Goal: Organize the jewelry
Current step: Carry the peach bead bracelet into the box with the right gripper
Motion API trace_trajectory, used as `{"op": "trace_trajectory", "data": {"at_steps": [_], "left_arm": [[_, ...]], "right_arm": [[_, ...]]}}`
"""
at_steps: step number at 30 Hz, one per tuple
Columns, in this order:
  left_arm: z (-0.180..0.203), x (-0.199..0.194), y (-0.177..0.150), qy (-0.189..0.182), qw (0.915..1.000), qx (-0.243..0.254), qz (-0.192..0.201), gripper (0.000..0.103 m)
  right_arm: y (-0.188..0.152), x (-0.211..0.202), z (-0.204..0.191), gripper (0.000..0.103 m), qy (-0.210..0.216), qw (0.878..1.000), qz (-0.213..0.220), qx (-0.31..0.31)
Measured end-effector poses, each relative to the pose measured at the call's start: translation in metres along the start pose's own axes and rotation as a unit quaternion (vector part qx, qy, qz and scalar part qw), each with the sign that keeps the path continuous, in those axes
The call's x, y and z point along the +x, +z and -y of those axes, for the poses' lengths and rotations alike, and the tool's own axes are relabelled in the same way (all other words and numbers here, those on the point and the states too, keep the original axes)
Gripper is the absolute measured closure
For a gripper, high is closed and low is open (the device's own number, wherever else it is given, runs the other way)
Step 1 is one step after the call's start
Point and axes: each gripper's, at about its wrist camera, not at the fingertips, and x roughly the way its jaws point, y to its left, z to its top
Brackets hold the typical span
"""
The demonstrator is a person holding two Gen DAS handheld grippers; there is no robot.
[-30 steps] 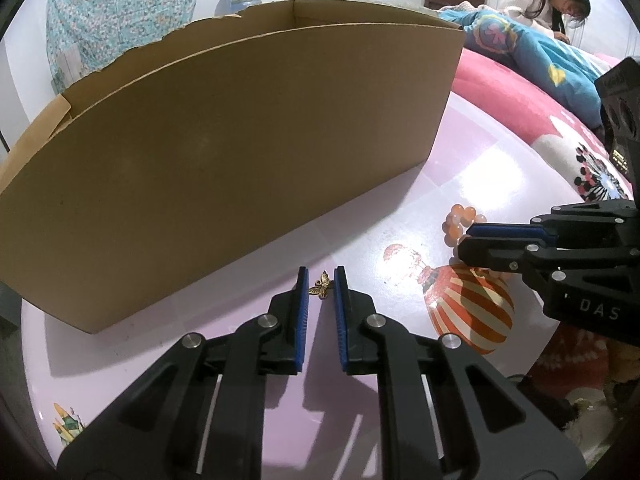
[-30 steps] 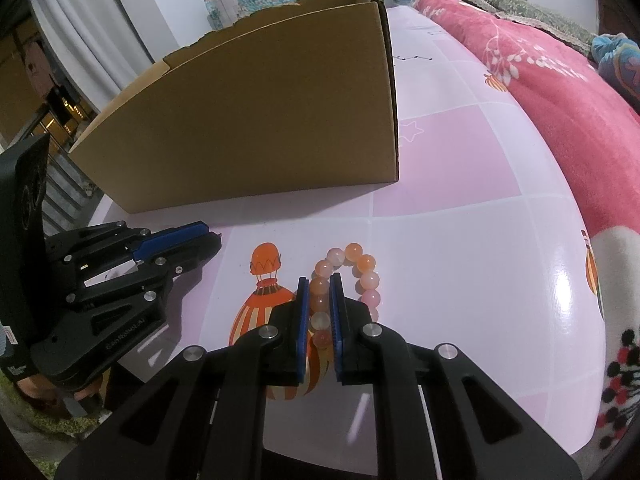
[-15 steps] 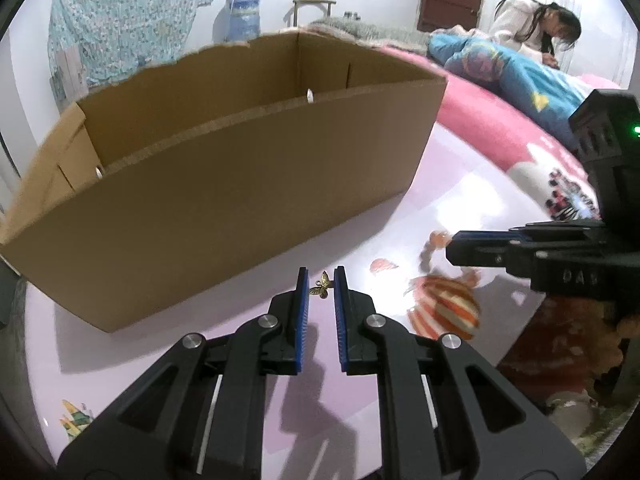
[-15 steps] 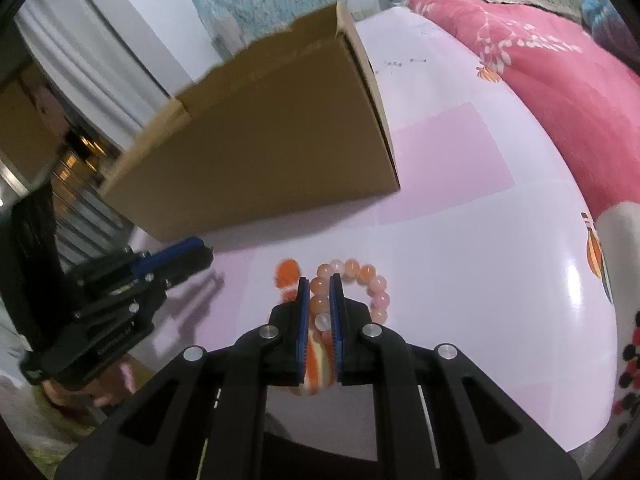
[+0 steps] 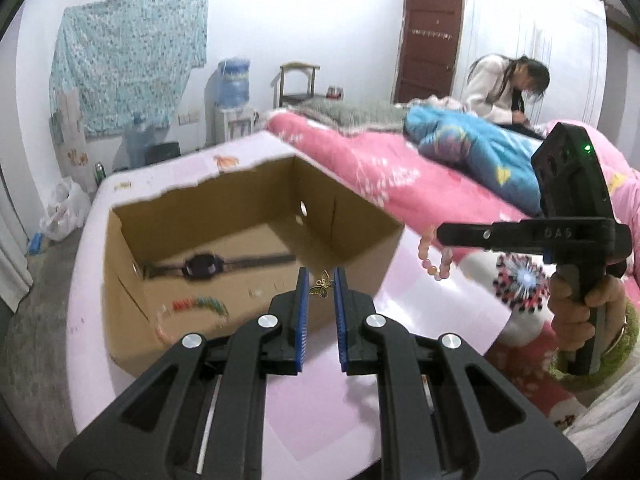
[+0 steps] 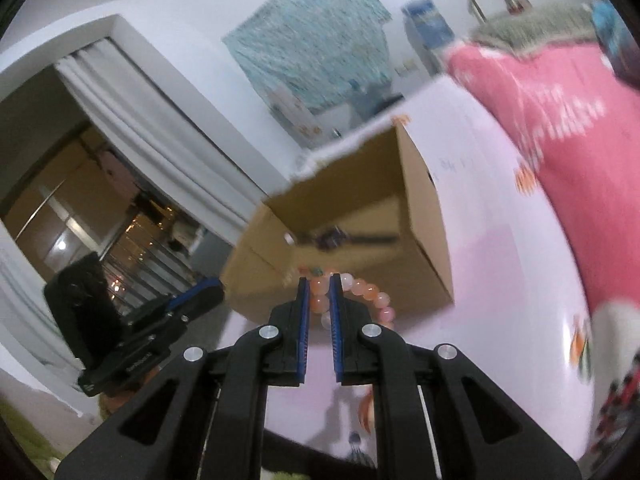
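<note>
Above the pink table, left tongs pinch a charm, right tongs seemingly clamp beads.

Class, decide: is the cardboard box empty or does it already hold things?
Not empty: inside the cardboard box lie a black watch and a coloured bead strand.

Bkgd, left wrist view: floral teal cloth hung on white wall, upper left. Water dispenser w/ blue bottle at centre top, small wooden stool just beside it. Brown door upper right. Person in white top seated far right, behind pink quilt & blue blanket. White plastic bag on floor, left edge.
</note>
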Motion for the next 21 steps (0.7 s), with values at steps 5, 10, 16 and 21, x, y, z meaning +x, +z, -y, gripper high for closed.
{"op": "trace_trajectory", "data": {"at_steps": [5, 10, 16, 21], "left_arm": [[-0.024, 0.017, 0.025, -0.017, 0.9994, -0.029, -0.009, 0.092], [-0.061, 0.067, 0.028, -0.06, 0.9902, -0.099, -0.079, 0.092], [-0.086, 0.111, 0.018, -0.097, 0.975, -0.144, -0.138, 0.092], [-0.095, 0.128, 0.012, -0.096, 0.968, -0.167, -0.161, 0.09]], "right_arm": [[0.049, 0.007, -0.019, 0.093, 0.023, 0.999, 0.014, -0.045], [0.081, 0.04, -0.022, 0.093, 0.019, 0.998, -0.009, -0.059], [0.099, 0.089, -0.013, 0.093, -0.002, 0.995, -0.065, -0.07], [0.101, 0.11, -0.004, 0.093, -0.013, 0.993, -0.091, -0.068]]}}
